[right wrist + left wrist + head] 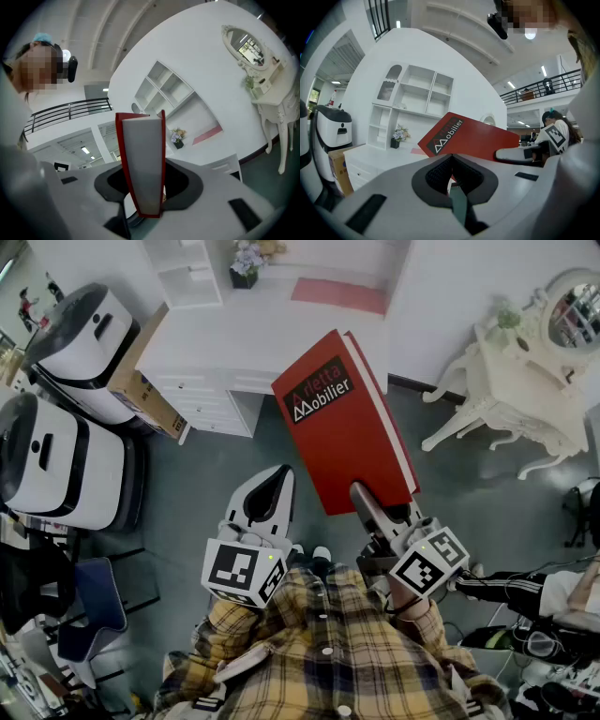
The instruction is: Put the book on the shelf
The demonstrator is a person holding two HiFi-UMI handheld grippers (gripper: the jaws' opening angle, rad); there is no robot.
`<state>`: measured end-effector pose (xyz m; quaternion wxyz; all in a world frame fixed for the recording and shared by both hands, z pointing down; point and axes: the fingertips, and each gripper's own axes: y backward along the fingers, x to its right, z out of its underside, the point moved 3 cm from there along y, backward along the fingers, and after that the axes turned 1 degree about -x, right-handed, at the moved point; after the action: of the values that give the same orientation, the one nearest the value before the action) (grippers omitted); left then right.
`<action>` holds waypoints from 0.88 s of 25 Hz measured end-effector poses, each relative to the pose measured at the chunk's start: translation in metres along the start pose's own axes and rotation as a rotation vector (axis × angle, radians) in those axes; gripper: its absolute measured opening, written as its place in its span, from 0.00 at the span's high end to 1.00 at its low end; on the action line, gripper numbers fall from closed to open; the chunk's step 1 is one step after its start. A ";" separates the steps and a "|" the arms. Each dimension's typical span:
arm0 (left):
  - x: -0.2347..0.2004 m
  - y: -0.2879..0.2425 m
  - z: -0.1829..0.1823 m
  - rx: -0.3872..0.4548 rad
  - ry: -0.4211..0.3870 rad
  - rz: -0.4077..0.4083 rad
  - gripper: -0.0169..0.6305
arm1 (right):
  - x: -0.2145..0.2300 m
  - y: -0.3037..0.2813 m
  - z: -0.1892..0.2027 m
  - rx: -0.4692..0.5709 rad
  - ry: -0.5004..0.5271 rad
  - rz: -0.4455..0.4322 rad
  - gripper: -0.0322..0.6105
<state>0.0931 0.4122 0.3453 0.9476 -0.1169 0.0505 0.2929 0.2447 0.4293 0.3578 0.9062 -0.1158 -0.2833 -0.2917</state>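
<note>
Between the right gripper's (364,501) jaws, a red book (342,423) is sitting pinched by its lower end, page edges facing that gripper's camera. It's sticking out over the grey floor (197,484) toward the white worktop (272,329). Its black cover label is showing "Mobilier" in white; I'm not making out the red word above it. Left gripper (272,486) is hanging closed and empty just beside it. From the head view, the book's far corner is overlapping the worktop's front edge, and the white shelf (417,101) cubbies are standing open behind, flowers (247,261) beside them.
</note>
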 end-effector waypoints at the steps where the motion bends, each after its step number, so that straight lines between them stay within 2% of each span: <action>1: 0.000 0.000 -0.001 0.000 0.000 -0.001 0.94 | 0.000 0.000 0.000 0.000 0.001 -0.001 0.68; 22: 0.005 0.001 0.004 0.017 -0.017 -0.083 0.94 | 0.015 0.001 -0.004 -0.005 -0.029 -0.069 0.68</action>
<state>0.0968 0.4170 0.3477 0.9603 -0.1083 0.0402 0.2541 0.2573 0.4217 0.3632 0.8912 -0.1124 -0.2993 -0.3218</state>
